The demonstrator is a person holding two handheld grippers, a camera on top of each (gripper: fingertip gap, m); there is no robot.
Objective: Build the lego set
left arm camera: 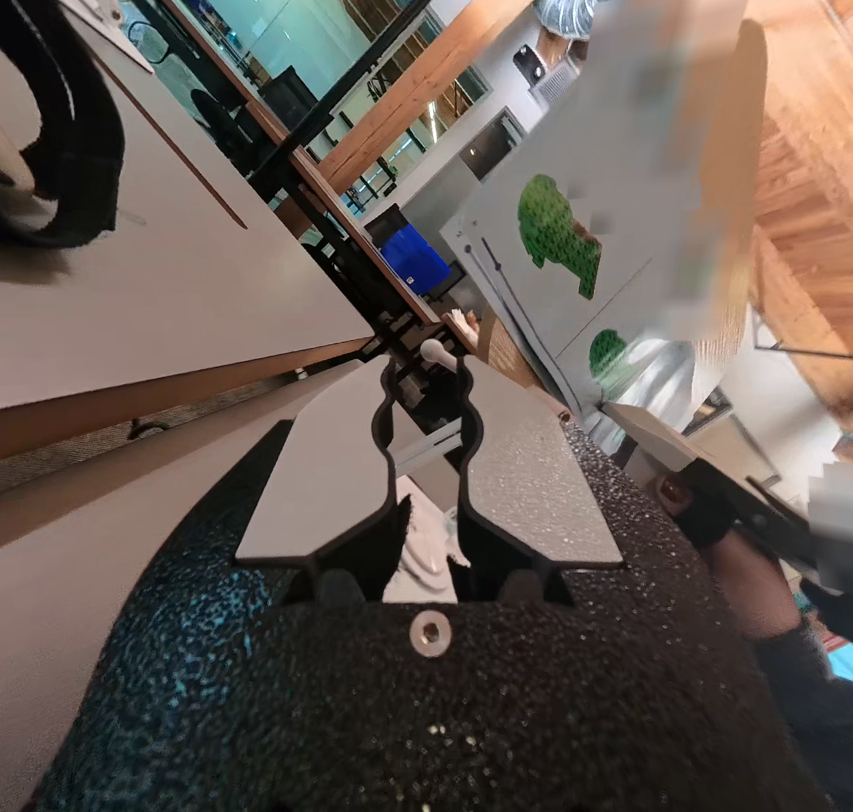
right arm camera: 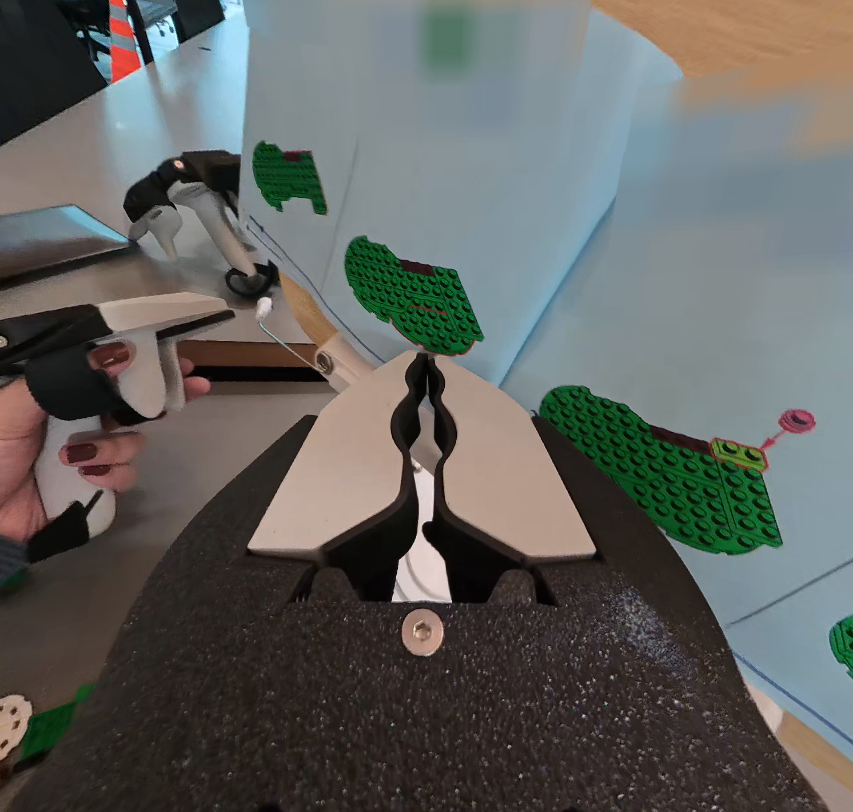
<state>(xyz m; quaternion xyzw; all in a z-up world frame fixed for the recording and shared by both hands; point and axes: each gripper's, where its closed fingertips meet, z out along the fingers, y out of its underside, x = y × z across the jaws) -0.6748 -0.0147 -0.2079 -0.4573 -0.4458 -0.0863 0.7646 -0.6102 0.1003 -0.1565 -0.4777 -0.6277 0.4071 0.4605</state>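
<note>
The instruction booklet (right arm camera: 438,167) stands open in front of me, its light blue pages showing pictures of a green studded plate. My right gripper (right arm camera: 423,359) is shut, its tips pinching the lower edge of a curled booklet page. The booklet also shows in the left wrist view (left arm camera: 577,180), blurred. My left gripper (left arm camera: 424,367) is open and empty, held in the air to the left of the booklet; a hand holds it in the right wrist view (right arm camera: 138,323). A green lego plate (right arm camera: 51,725) and a white round piece (right arm camera: 11,720) lie on the table at the lower left.
A wooden holder (right arm camera: 304,310) with a wire clip props up the booklet. A black-and-white handheld device (right arm camera: 184,199) and a flat grey slab (right arm camera: 55,236) lie on the grey table (right arm camera: 184,97). An orange cone (right arm camera: 120,28) stands beyond it. A black strap (left arm camera: 69,143) lies on a neighbouring table. My right fingertips sit around 15 cm from my left ones.
</note>
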